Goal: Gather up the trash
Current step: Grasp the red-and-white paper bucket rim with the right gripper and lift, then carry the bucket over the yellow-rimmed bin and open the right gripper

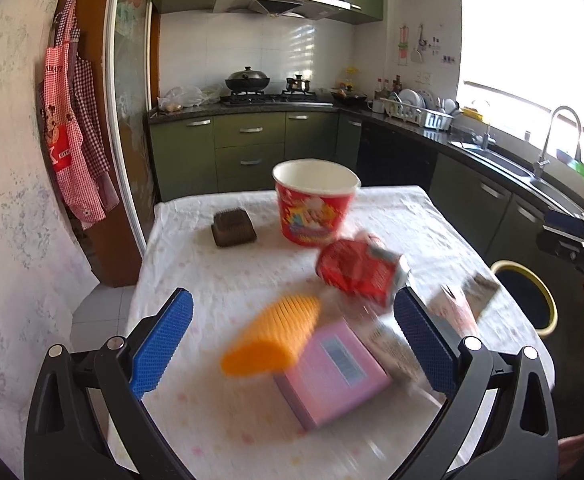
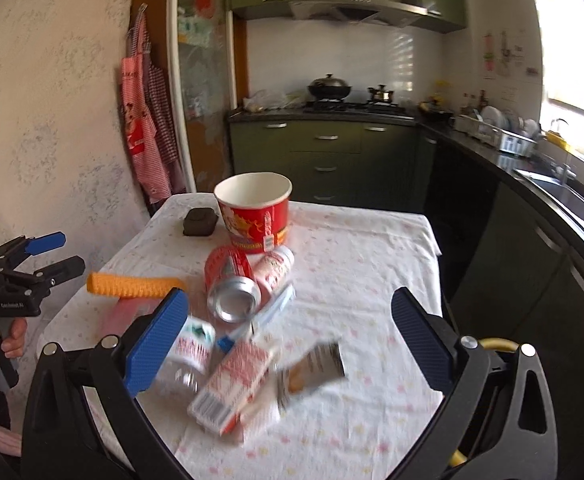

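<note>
A red paper bucket [image 1: 315, 207] [image 2: 254, 213] stands open on the table's far middle. In front of it lies trash: a crushed red can [image 1: 359, 271] [image 2: 232, 283], a small pink bottle [image 2: 274, 271], a red-and-white carton [image 2: 233, 383], a silver-grey wrapper [image 2: 312, 369] and a clear plastic bottle [image 2: 189, 354]. My left gripper [image 1: 294, 342] is open and empty above an orange ridged roll [image 1: 275, 330] [image 2: 133, 286] and a pink box [image 1: 332, 368]. My right gripper [image 2: 289, 344] is open and empty over the trash pile. The left gripper also shows in the right wrist view [image 2: 53, 254].
A dark brown box [image 1: 233, 227] [image 2: 199, 222] sits left of the bucket. The white patterned tablecloth [image 2: 352, 264] covers the table. A yellow-rimmed bin [image 1: 530, 300] stands on the floor at the table's right. Green cabinets and a dark counter [image 1: 492, 152] run behind and right.
</note>
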Available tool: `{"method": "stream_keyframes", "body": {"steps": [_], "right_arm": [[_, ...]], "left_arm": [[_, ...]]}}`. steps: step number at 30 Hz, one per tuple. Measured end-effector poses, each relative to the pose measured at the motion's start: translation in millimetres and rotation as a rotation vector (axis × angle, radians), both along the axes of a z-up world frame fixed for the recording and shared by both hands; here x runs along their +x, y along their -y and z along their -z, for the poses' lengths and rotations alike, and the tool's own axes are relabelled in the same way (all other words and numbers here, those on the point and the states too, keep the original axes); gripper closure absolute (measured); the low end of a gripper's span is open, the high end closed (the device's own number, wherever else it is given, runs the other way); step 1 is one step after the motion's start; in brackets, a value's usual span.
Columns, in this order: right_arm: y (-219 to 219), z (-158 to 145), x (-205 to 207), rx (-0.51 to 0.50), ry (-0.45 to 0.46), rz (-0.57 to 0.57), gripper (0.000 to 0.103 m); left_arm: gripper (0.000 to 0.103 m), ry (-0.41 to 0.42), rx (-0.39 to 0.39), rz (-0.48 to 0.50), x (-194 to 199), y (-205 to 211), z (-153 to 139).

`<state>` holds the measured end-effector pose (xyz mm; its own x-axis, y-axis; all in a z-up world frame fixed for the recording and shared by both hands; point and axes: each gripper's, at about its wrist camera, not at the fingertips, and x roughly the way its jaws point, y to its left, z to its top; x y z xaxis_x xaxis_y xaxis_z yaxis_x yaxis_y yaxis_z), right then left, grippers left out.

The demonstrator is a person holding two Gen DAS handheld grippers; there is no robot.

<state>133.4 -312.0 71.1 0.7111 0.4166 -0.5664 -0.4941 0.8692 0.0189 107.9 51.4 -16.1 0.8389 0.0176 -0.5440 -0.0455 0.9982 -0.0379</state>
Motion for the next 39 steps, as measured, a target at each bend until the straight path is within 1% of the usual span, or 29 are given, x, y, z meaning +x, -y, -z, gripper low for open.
{"method": "stream_keyframes", "body": {"steps": [3, 5, 7, 8, 9, 11, 12, 13, 14, 15, 16, 17, 19, 20, 21, 22, 24, 25, 26, 27, 29, 32, 34, 36, 39], "right_arm": [[-22, -11, 44, -0.039, -0.044, -0.025, 0.006], [-38, -13, 79, -0.069, -0.088, -0.033, 0.006], [-53, -12, 122, -0.072, -0.175, -0.029, 0.006], [-61, -8, 147, -0.055, -0.240, -0.032, 0.006], [-66, -5, 166, -0.046, -0.286, -0.033, 0.006], [-82, 3, 203, -0.055, -0.361, -0.027, 0.007], [-91, 9, 222, -0.072, -0.392, -0.017, 0.012], [-99, 15, 239, -0.081, -0.423, -0.009, 0.023], [-106, 22, 255, -0.086, -0.460, -0.001, 0.029], [-111, 28, 268, -0.085, -0.490, 0.008, 0.038], [-116, 34, 278, -0.092, -0.519, 0.016, 0.045], [-122, 41, 288, -0.107, -0.547, 0.026, 0.047], [-128, 50, 300, -0.131, -0.571, 0.032, 0.051], [-132, 54, 303, -0.147, -0.579, 0.035, 0.059], [-136, 57, 305, -0.161, -0.585, 0.037, 0.069], [-139, 60, 308, -0.174, -0.591, 0.035, 0.074], [-144, 66, 311, -0.200, -0.605, 0.035, 0.075], [-147, 68, 313, -0.209, -0.609, 0.035, 0.079], [-148, 71, 314, -0.216, -0.619, 0.035, 0.084], [-150, 73, 315, -0.222, -0.624, 0.037, 0.096], [-151, 76, 317, -0.225, -0.629, 0.038, 0.097], [-148, 72, 315, -0.194, -0.643, 0.030, 0.099], [-144, 60, 312, -0.176, -0.618, 0.040, 0.099], [-130, 42, 309, -0.121, -0.604, 0.043, 0.099], [-93, 11, 296, -0.053, -0.567, 0.062, 0.099]], "left_arm": [[0.004, 0.011, 0.003, -0.002, 23, -10, -8], [0.004, 0.017, -0.001, 0.004, 35, -16, -12], [0.004, 0.019, 0.000, 0.012, 46, -18, -13], [0.004, 0.019, 0.004, 0.017, 51, -19, -13], [0.004, 0.016, 0.008, 0.020, 54, -19, -12], [0.004, 0.008, 0.010, 0.026, 62, -20, -8], [0.004, 0.002, 0.006, 0.031, 66, -21, -6], [0.004, -0.003, 0.001, 0.036, 69, -22, -4], [0.004, -0.010, -0.005, 0.040, 72, -23, -1], [0.004, -0.016, -0.011, 0.041, 75, -24, 2], [0.004, -0.021, -0.015, 0.041, 76, -26, 5], [0.004, -0.030, -0.023, 0.041, 79, -28, 8], [0.004, -0.042, -0.041, 0.047, 82, -32, 13], [0.004, -0.048, -0.049, 0.050, 84, -33, 16], [0.004, -0.053, -0.053, 0.052, 86, -34, 18], [0.004, -0.058, -0.056, 0.053, 86, -34, 20], [0.004, -0.065, -0.064, 0.055, 88, -35, 25], [0.004, -0.068, -0.070, 0.057, 89, -35, 26], [0.004, -0.074, -0.077, 0.062, 89, -34, 28], [0.004, -0.076, -0.080, 0.065, 89, -34, 29], [0.004, -0.075, -0.079, 0.069, 86, -32, 30], [0.004, -0.066, -0.073, 0.069, 78, -29, 26], [0.004, -0.056, -0.075, 0.067, 72, -28, 22], [0.004, -0.044, -0.076, 0.068, 64, -28, 16], [0.004, -0.027, -0.066, 0.070, 51, -23, 9]]}}
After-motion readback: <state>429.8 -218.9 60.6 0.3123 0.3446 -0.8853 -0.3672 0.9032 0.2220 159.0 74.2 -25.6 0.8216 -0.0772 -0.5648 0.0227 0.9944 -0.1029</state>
